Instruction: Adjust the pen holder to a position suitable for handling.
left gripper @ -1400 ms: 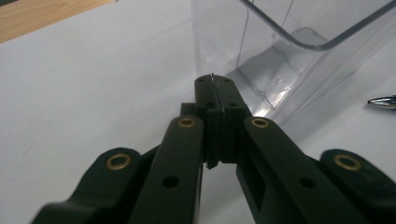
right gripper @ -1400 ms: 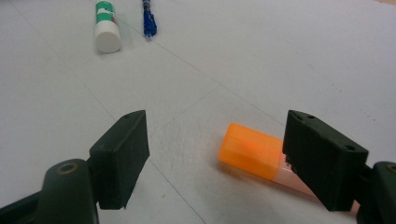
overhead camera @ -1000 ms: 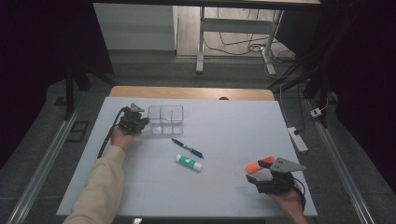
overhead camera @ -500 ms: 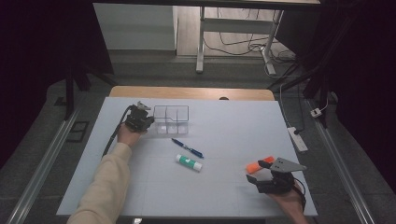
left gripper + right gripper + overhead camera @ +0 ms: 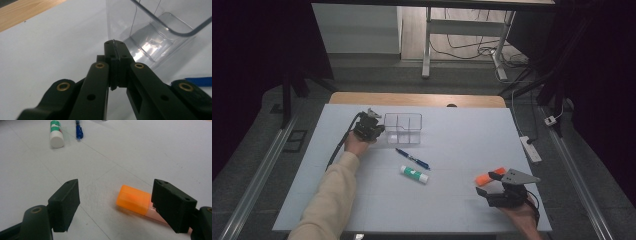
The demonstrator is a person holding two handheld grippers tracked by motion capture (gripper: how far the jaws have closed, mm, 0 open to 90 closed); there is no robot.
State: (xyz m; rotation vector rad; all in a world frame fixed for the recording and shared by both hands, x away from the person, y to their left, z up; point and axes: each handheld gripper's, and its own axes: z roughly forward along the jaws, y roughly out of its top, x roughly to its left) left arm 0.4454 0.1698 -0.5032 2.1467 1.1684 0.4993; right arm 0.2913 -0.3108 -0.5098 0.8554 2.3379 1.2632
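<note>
On the white table [image 5: 452, 200] the clear divided organizer [image 5: 403, 128] stands at the far left, its wall clamped between the closed jaws of the left gripper [image 5: 114, 45], while the right gripper [image 5: 116, 200] stands spread beside the orange highlighter [image 5: 133, 199].

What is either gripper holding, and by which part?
Nothing. Left gripper is shut on itself beside the clear organizer. Right gripper is open, the orange highlighter lying loose between its jaws.
</note>
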